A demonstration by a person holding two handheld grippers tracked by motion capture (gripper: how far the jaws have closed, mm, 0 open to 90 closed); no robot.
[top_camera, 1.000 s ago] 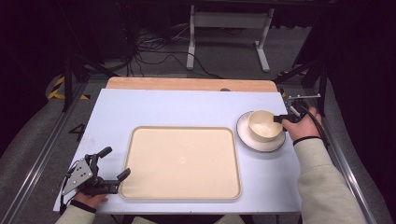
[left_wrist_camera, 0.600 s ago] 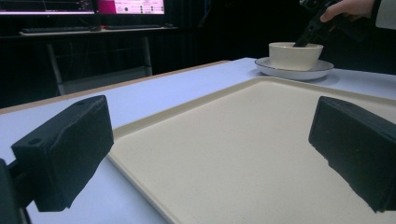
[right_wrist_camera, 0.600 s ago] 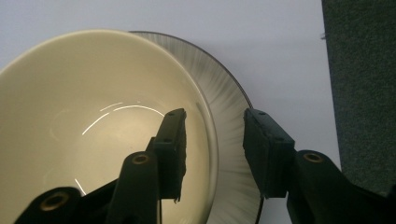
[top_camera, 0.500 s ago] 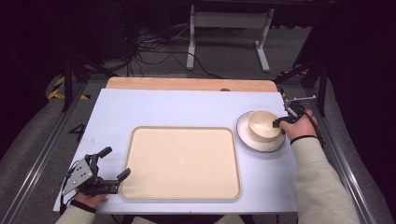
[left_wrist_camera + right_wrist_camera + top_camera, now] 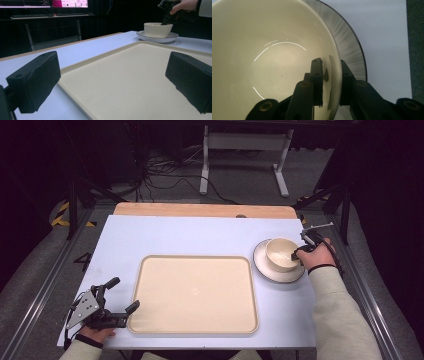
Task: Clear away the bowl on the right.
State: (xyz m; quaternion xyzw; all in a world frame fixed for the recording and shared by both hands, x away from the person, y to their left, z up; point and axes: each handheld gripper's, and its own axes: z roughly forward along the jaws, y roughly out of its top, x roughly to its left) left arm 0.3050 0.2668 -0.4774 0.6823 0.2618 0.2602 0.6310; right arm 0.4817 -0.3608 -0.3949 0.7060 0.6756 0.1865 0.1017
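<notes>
High view: cream tray (image 5: 195,292) at the middle of the pale desk (image 5: 190,237). Right of the tray, a cream bowl (image 5: 281,253) sits on a dark-rimmed saucer (image 5: 267,270). Right claw (image 5: 298,252) at the bowl's right rim, hand (image 5: 317,254) behind it. Left claw (image 5: 123,296) at the tray's near left corner, jaws spread, gripping nothing.

Left gripper view: black jaws wide apart, one over the desk beside the tray (image 5: 130,82), one over the tray. Bowl (image 5: 158,29) and saucer (image 5: 160,38) beyond the tray's far edge.

Right gripper view: right claw (image 5: 329,82) closed on the bowl (image 5: 269,57) wall, one jaw inside, one outside over the saucer (image 5: 352,45).
</notes>
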